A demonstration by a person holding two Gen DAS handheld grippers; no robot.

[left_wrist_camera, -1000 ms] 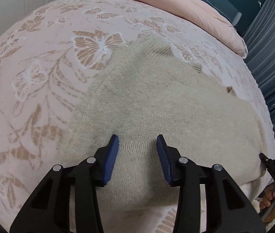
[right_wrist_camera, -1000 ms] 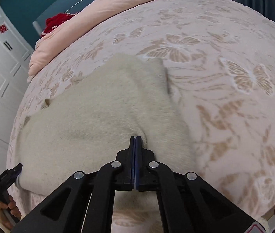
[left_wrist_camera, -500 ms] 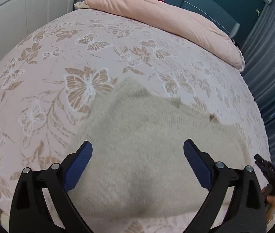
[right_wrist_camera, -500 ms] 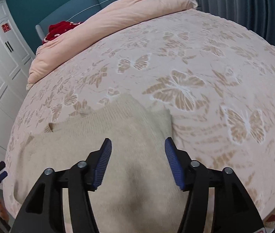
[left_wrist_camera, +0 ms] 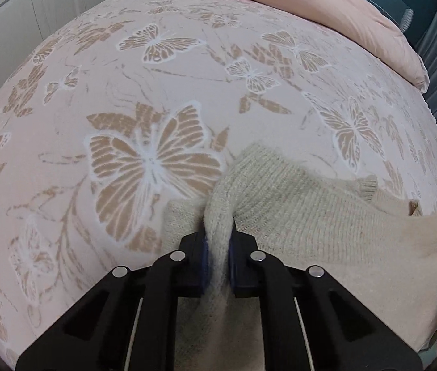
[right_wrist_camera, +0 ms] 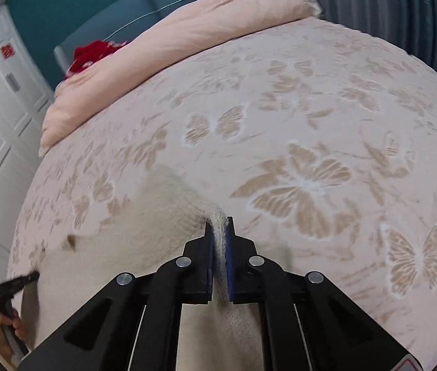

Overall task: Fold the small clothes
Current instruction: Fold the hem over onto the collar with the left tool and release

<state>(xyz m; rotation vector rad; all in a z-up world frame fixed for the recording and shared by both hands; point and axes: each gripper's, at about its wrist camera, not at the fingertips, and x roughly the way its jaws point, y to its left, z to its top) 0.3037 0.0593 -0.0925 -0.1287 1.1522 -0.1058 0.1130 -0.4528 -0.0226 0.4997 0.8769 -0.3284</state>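
Knitwear, a cream sweater (left_wrist_camera: pixel 311 216), lies on the butterfly-print bed (left_wrist_camera: pixel 125 77). Left claw (left_wrist_camera: pixel 217 247) has just closed and pinches a bunched fold of it; right claw (right_wrist_camera: pixel 219 247) (likewise just closed) clamps another fold at the sweater's opposite edge.

The sweater (left_wrist_camera: pixel 311 216) I've pinched is fuzzy ribbed knit, cream and matt. My left gripper (left_wrist_camera: pixel 217 256) is matt black plastic with shiny metal rivets. The bedspread (left_wrist_camera: pixel 125 92) looks soft, textured cloth; upper right, a smooth pink quilt (left_wrist_camera: pixel 326 6).
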